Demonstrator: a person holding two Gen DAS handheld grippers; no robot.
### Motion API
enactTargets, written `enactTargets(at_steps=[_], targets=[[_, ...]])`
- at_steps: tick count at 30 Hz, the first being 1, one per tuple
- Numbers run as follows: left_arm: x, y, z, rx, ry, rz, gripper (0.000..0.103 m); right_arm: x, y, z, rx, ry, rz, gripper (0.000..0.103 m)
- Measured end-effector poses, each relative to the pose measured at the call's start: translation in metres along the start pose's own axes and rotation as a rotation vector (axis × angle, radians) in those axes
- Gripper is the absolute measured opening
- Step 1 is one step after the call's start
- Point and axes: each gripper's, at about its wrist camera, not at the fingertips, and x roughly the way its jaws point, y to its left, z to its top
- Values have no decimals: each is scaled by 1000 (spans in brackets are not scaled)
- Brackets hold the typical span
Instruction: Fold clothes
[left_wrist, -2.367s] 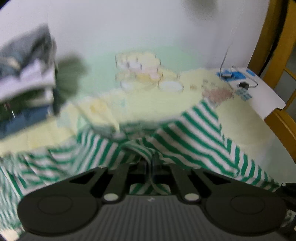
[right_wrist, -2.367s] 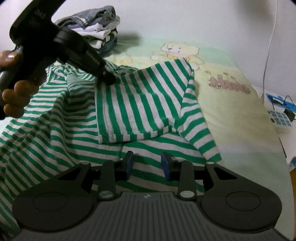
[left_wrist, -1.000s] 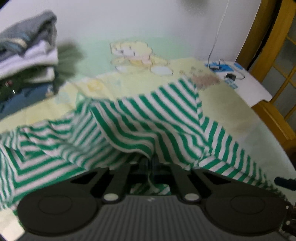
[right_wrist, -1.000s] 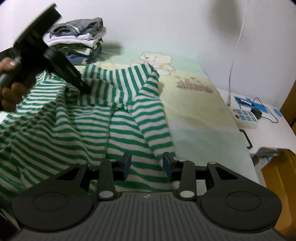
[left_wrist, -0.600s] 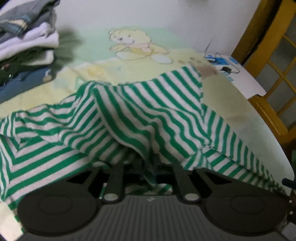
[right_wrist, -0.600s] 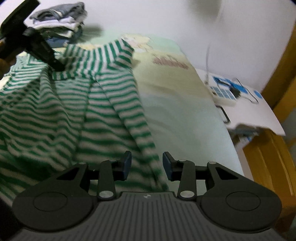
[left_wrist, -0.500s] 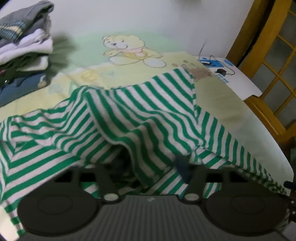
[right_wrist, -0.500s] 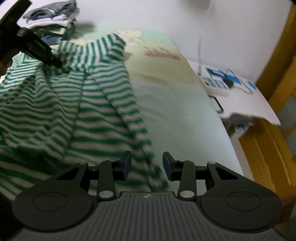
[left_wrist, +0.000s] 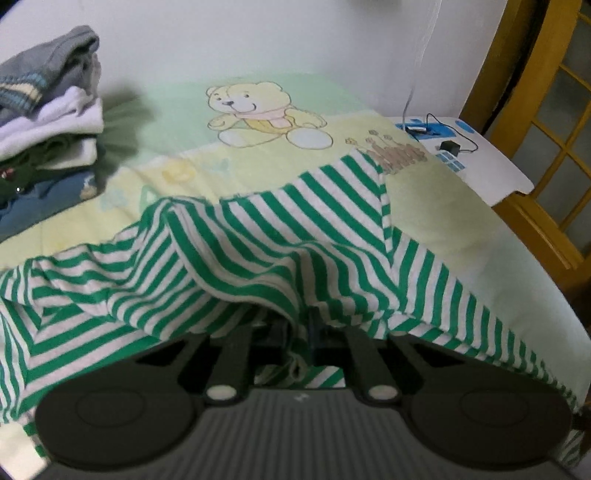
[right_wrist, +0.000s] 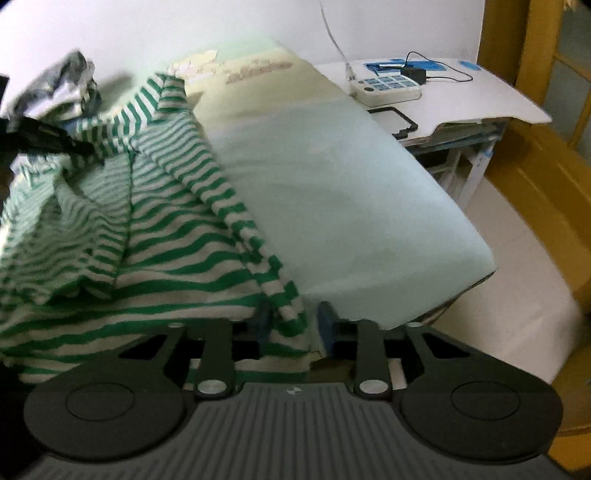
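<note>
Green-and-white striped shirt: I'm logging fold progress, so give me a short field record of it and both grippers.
garment: green-and-white striped shirt, rumpled on the bear-print bed sheet
left gripper: shut on the shirt, cloth draped over its fingers
right gripper: jaws just closing, shirt's edge between them
folded pile: far left, by the wall

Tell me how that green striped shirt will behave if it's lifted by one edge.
Probably floppy: the green striped shirt drapes in soft folds over the left gripper. Likely light, since a thin pinch holds it up. It may sag and bunch rather than keep shape.
</note>
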Motion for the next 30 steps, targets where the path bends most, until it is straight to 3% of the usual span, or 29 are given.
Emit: enactTargets(at_steps=[8,13,17,19,23,26,30], targets=[[-8,15,14,-61,-18,67,6,-21,5,8,-72,-18,127,7],[-13,29,21,-82,-10,118,6,-26,25,11,-191,54,318,7],[-4,38,13,-109,38,152,6,-7,50,4,-267,167,493,10],[-1,37,7,-112,47,173,6,-4,58,-3,-332,168,486,15],[-4,27,0,-81,20,205,6,-19,38,-3,-336,116,469,15],[-4,22,0,-76,9,215,6,-27,27,-3,-373,119,391,30],[-3,20,1,-76,11,200,6,-29,32,-12,-393,121,363,30]])
